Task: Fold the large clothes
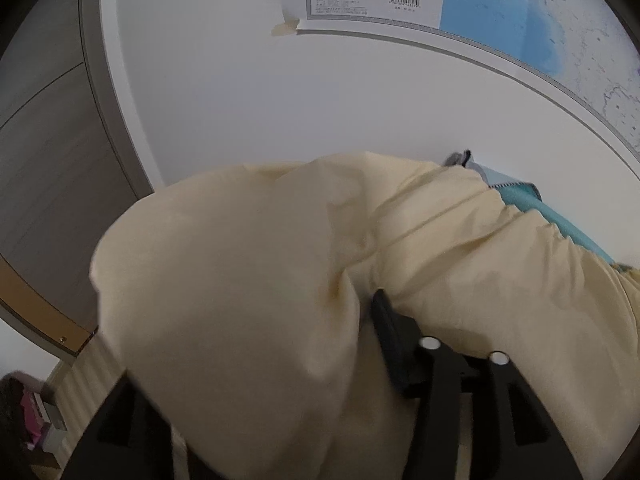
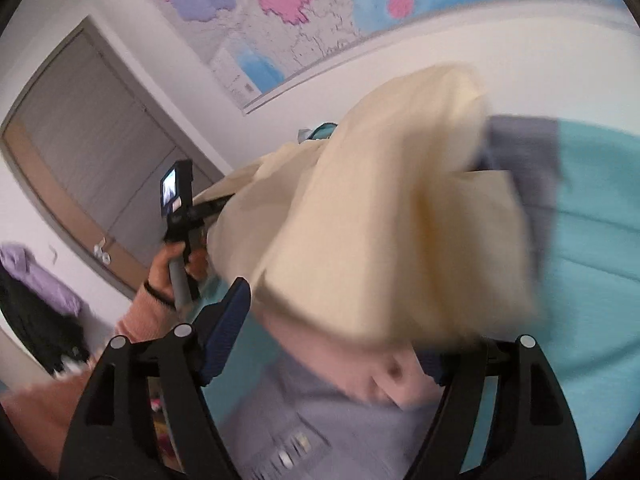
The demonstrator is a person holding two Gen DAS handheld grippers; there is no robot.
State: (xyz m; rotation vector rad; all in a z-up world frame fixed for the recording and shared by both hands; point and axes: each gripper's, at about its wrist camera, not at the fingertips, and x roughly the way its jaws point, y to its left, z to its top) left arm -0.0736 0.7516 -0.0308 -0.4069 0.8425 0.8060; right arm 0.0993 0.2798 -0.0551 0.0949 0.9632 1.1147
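A large cream-yellow garment fills the lower half of the left wrist view. My left gripper is shut on a fold of it; only its right finger shows, the left one is hidden under cloth. In the right wrist view the same garment hangs lifted and blurred above the teal bed cover. My right gripper stands wide, its left finger bare and its right finger hidden by cloth draped over it. The left gripper shows there too, held in a hand, gripping the garment's far end.
A wall map hangs on the white wall. A grey door stands at the left. A grey garment lies on the bed below my right gripper. Dark and purple clothes hang at the far left.
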